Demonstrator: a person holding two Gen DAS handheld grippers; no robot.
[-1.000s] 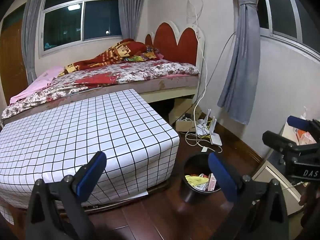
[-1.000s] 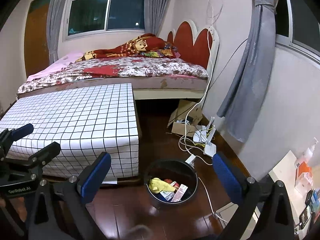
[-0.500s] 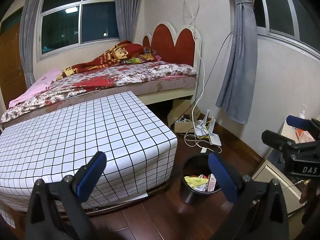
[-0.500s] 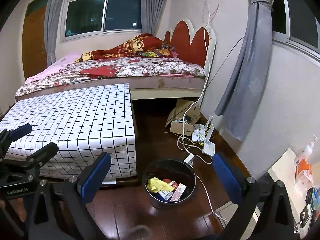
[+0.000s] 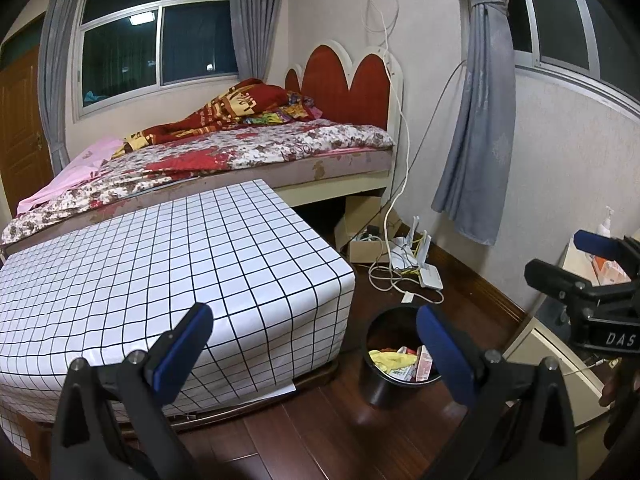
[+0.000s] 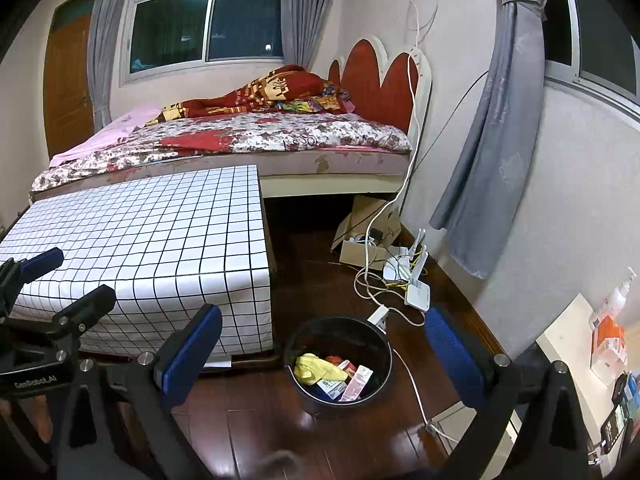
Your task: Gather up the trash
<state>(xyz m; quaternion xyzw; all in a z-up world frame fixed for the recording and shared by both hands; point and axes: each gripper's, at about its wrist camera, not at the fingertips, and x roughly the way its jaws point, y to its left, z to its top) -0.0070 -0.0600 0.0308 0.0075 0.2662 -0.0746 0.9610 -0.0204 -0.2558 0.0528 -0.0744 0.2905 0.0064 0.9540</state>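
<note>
A black round bin (image 6: pixel 372 388) stands on the dark wood floor beside the checked table; it also shows in the left wrist view (image 5: pixel 384 390). Inside lie a yellow wrapper (image 6: pixel 314 368), a pink-white carton (image 6: pixel 358 382) and other packets. My right gripper (image 6: pixel 324 350) is open and empty, held above the bin. My left gripper (image 5: pixel 314 346) is open and empty, over the table's near corner, left of the bin. Each gripper shows at the edge of the other's view: the left gripper in the right wrist view (image 6: pixel 68 284), the right gripper in the left wrist view (image 5: pixel 568 264).
A table with a white black-grid cloth (image 5: pixel 160 264) stands left of the bin. Behind it is a bed (image 5: pixel 240 152). Cables, a white router (image 6: pixel 418 294) and a cardboard box (image 6: pixel 368 240) lie on the floor by the wall. A low cabinet (image 6: pixel 568 344) with bottles stands right.
Both views have shifted slightly; the bin sits a little more to the left and nearer in both. Both grippers stay open and empty.
</note>
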